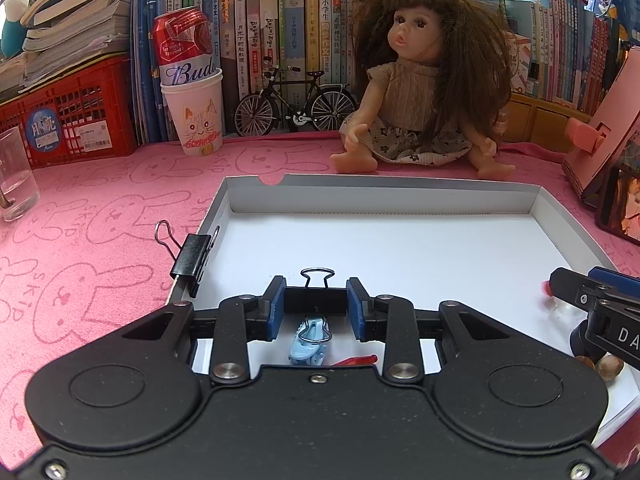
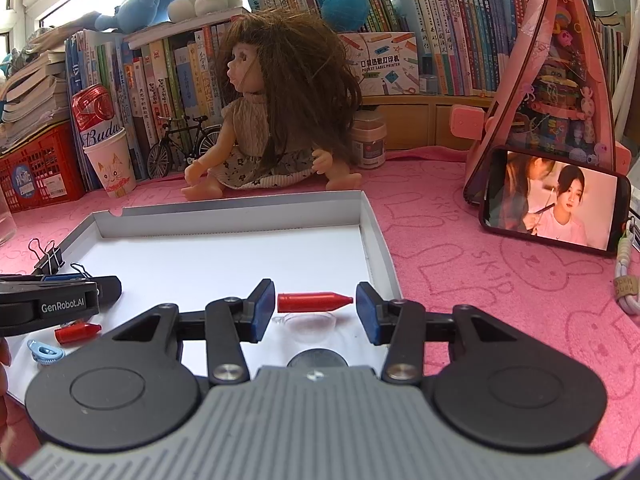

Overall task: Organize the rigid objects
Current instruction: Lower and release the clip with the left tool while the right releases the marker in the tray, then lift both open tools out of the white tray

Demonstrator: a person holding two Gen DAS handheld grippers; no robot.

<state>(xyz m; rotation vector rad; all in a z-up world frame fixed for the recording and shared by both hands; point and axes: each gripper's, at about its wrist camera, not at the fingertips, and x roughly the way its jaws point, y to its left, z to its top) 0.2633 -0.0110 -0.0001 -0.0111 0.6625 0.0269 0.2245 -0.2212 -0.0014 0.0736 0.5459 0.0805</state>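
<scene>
A shallow white cardboard tray (image 1: 400,196) lies on the pink cloth. My left gripper (image 1: 316,300) is shut on a black binder clip (image 1: 316,298) over the tray's near left part, wire handles pointing away. Below it lie a pale blue hair clip (image 1: 310,342) and a red cap (image 1: 356,360). A second black binder clip (image 1: 192,258) sits on the tray's left rim. My right gripper (image 2: 316,304) stands open near the tray's right wall (image 2: 380,248); a red pointed cap (image 2: 314,301) lies crosswise between its pads with small gaps either side. A clear dish (image 2: 312,326) and a dark disc (image 2: 316,358) lie under it.
A doll (image 1: 420,92) sits just behind the tray. A paper cup holding a red can (image 1: 198,120), a toy bicycle (image 1: 296,104) and a red crate (image 1: 68,120) stand back left, a glass (image 1: 14,176) far left. A phone (image 2: 556,204) leans on a pink stand (image 2: 552,92) to the right.
</scene>
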